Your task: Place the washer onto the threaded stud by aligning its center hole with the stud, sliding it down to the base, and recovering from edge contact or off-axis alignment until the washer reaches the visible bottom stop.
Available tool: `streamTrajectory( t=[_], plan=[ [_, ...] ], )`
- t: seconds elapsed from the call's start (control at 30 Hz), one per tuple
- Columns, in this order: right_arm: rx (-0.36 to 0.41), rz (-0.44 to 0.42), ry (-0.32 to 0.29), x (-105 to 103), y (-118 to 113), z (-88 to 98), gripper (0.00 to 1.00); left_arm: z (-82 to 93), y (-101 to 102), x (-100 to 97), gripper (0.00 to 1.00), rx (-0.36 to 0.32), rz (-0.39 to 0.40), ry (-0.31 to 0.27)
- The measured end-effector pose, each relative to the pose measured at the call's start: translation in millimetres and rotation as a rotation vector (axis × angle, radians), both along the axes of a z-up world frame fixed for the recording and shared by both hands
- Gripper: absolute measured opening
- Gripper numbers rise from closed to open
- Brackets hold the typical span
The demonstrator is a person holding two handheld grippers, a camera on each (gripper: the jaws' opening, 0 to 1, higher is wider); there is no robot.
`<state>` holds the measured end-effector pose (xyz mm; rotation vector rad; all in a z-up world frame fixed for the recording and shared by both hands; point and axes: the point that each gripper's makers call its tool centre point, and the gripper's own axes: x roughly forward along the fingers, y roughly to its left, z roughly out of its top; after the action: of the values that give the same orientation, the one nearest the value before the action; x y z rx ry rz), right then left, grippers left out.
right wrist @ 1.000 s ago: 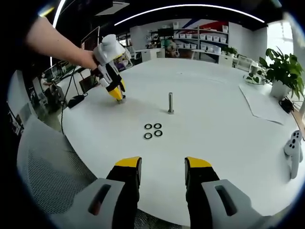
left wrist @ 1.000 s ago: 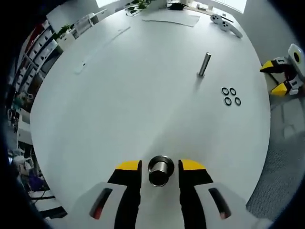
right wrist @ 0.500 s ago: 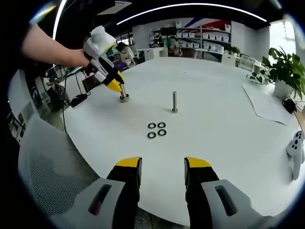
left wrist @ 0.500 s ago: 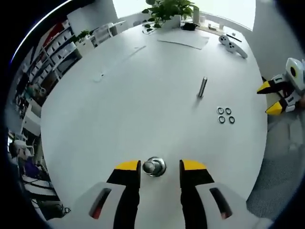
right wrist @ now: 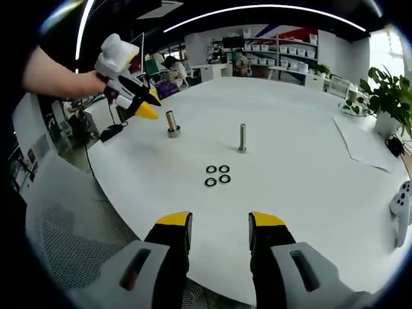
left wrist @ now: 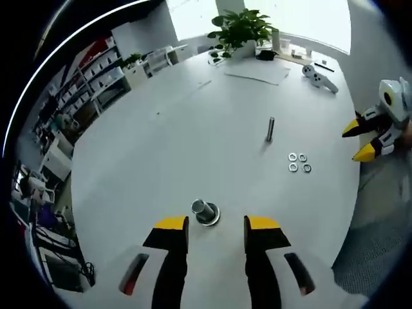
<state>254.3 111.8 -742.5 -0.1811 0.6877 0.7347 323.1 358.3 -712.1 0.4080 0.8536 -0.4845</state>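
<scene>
4 small dark ring washers (right wrist: pixel 217 176): too small to tell hole detail | upright grey metal threaded stud (right wrist: pixel 242 137): threads unresolved | white game controller (right wrist: pixel 402 212): cut off by picture edge

On the table (right wrist: pixel 309 212), four washers (right wrist: pixel 217 175) are clustered just before one stud (right wrist: pixel 242 138); a second stud (right wrist: pixel 172 123) stands apart, leftward.
</scene>
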Motion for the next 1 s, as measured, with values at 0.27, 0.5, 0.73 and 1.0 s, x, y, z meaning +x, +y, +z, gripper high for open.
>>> streamTrajectory(
  t=[0.27,0.5,0.73,1.0],
  plan=[
    [0.003,0.008,-0.001,-0.6,1.4,0.3,0.38,5.5,0.5,-16.4,0.32,-0.051,0.066,-0.037],
    [0.000,0.015,0.005,-1.7,2.4,-0.7,0.38,11.4,5.9,-29.9,0.32,-0.095,0.129,-0.083],
    [-0.002,0.018,0.008,-2.4,2.7,-1.5,0.38,16.5,11.6,-44.8,0.32,-0.161,0.204,-0.121],
    [-0.013,0.027,0.018,-3.2,2.9,-4.7,0.38,18.9,19.3,-60.8,0.32,-0.218,0.283,-0.150]
  ],
)
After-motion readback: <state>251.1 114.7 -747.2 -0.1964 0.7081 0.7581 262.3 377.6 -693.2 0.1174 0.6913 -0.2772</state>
